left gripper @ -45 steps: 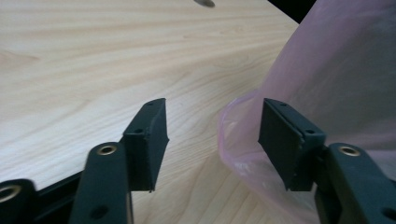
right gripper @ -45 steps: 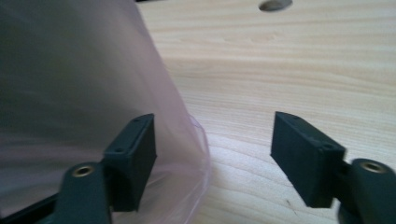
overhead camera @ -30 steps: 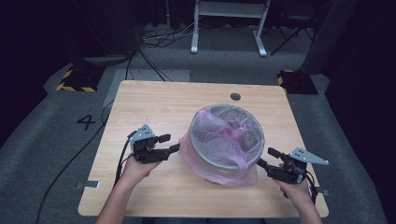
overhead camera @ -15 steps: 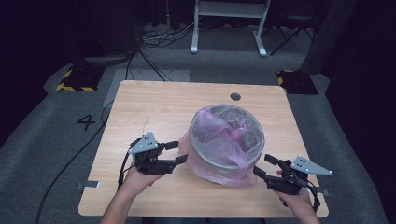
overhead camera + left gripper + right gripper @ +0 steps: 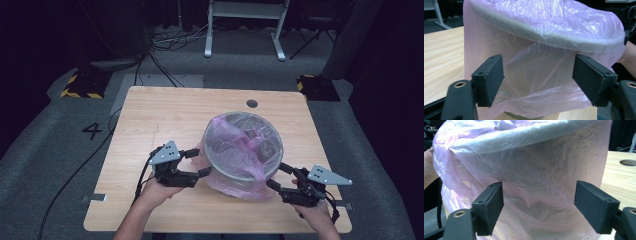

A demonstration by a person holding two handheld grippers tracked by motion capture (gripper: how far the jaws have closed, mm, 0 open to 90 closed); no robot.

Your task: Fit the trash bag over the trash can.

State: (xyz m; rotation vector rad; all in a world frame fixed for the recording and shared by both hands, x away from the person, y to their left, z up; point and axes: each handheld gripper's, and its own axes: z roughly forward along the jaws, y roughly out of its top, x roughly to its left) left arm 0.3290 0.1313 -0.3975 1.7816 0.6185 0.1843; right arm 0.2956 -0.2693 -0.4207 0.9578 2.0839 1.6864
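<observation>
Both claws, the left gripper [image 5: 204, 161] and right gripper [image 5: 278, 177], jaws spread and empty, the left's just widened, flank the round grey bin [image 5: 243, 150], apparently having released its thin pink plastic liner bag [image 5: 235, 186] now draped over the rim.

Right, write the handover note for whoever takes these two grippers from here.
Left gripper: open, jaws have just been opening, nothing pinched, pointing at the bag's left skirt.
Right gripper: open, holds nothing, close to the bag's near right side.
Bin: upright on the table, right of centre.
Pink bag: lines the bin, folded over the rim, skirt hanging loose down the outside.
Done: bag in and over the rim.
Left: probably only smoothing or tucking the loose skirt.
</observation>
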